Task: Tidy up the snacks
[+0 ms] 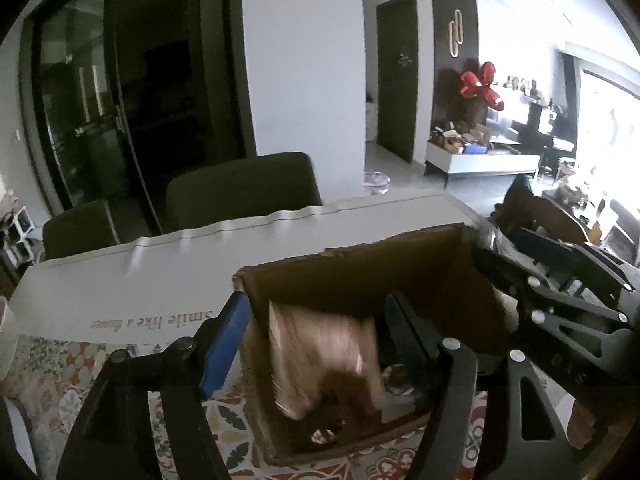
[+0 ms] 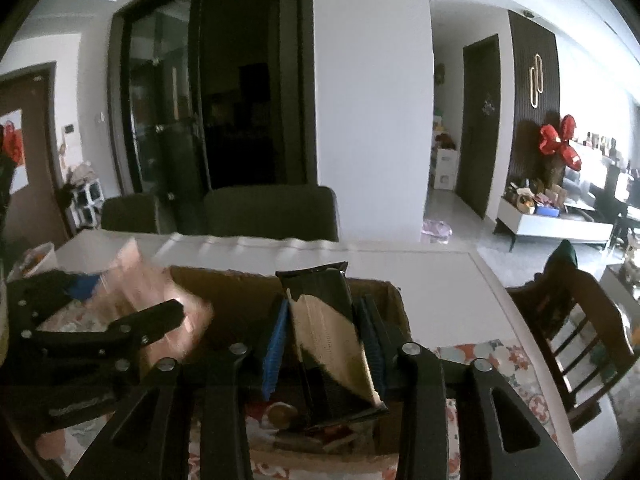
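An open cardboard box (image 1: 360,250) stands on the patterned tablecloth (image 1: 52,364). My left gripper (image 1: 316,340) is open astride the box's left wall: the blue pad (image 1: 224,344) is outside, the other finger inside. A blurred pink snack packet (image 1: 320,356) sits loose between them, down in the box. In the right wrist view my right gripper (image 2: 324,340) is open over the same box (image 2: 224,278), and a black and beige packet (image 2: 324,332) stands upright between its pads with slim gaps. The pink packet (image 2: 136,280) shows at the left.
Small snacks lie on the box floor (image 1: 324,434). A white sheet (image 1: 160,272) with printed words covers the far table. Two dark chairs (image 1: 244,186) stand behind it; a wooden chair (image 2: 572,340) stands off the right edge. A pale container (image 2: 40,256) sits far left.
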`<state>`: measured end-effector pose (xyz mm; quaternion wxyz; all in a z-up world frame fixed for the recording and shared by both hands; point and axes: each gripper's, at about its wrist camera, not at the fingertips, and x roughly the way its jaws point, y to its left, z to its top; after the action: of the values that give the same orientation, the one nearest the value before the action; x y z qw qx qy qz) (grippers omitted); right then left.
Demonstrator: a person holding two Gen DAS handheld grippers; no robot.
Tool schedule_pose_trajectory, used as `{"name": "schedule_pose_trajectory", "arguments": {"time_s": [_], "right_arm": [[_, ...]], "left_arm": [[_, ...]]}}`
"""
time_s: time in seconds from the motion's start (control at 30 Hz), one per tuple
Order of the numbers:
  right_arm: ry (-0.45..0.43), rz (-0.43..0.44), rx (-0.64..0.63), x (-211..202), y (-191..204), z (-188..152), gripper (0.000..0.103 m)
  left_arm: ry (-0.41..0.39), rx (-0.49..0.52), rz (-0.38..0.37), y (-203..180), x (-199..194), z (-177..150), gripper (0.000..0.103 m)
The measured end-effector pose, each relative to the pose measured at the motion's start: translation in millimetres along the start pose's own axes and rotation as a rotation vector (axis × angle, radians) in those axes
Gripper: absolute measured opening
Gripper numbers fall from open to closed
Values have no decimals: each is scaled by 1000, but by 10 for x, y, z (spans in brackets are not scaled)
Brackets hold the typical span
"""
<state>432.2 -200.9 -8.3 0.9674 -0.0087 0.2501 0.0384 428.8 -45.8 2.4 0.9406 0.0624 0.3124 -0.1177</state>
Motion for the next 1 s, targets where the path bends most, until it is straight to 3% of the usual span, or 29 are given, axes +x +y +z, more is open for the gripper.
{"name": "schedule_pose_trajectory", "arguments": {"time_s": [0.07,0.2,0.3,0.47,0.57,1.0], "right_arm": [[8,-10,12,15,-20,-18,57],[30,-35,25,-26,-62,-82,59],[23,-50,34,-153,-78,-136,68],[4,-68,5,-443,-39,-257,68],[-17,-72,8,-671,-5,-337,76],[-77,-68,25,-1714,155,-722,89]], "left_arm": [[2,1,12,5,-7,-23,75],[-31,11,72,-16,-163,-123,84],[-80,22,116,-29,-336,-206,87],[-141,36,177,-78,-664,-399,92],[-169,22,188,-84,-870,-520,96],[-220,-56,181,-141,-1828,-1070,103]]}}
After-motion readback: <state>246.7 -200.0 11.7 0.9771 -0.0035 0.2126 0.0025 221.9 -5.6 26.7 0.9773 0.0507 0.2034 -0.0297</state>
